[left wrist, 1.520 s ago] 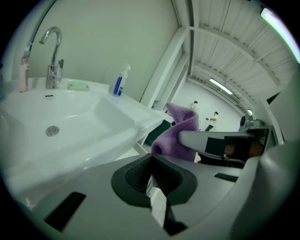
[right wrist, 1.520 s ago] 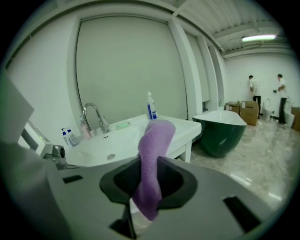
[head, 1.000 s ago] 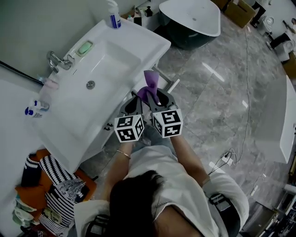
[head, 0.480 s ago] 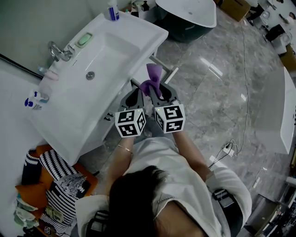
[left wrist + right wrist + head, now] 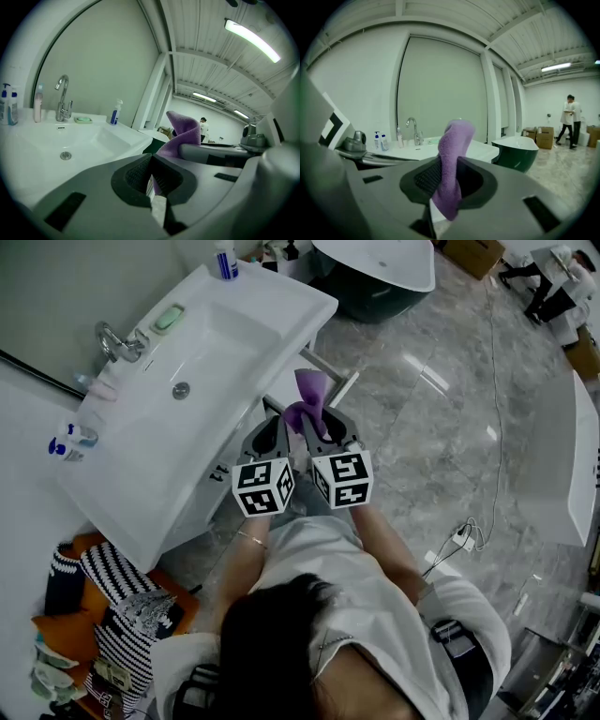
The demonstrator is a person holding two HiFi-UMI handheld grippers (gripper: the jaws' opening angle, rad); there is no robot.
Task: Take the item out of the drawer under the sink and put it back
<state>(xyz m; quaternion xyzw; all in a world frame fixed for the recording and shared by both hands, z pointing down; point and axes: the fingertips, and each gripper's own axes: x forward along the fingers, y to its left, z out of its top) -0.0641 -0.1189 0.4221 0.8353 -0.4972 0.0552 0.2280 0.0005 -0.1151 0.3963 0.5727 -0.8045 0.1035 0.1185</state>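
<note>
My right gripper [image 5: 311,421] is shut on a purple cloth [image 5: 310,394], which sticks up out of its jaws [image 5: 452,159] just off the front edge of the white sink [image 5: 281,329]. The cloth's lower end hangs below the pads. Close beside it on the left, my left gripper [image 5: 278,429] has its jaws shut with nothing between them [image 5: 150,165]; the cloth [image 5: 183,133] shows to its right. A metal bar [image 5: 330,378] runs under the sink's front, beyond the cloth. The drawer itself is hidden under the sink and the grippers.
On the sink are a faucet [image 5: 114,341], a soap dish [image 5: 169,319] and bottles [image 5: 71,439]. A dark green bathtub [image 5: 375,277] stands beyond it. Striped clothes [image 5: 112,615] are piled at the lower left. A cable and a power strip [image 5: 459,545] lie on the marble floor.
Both grippers have drifted together a little away from the sink's front edge, the cloth still in the right one. Neither jaw opening differs.
</note>
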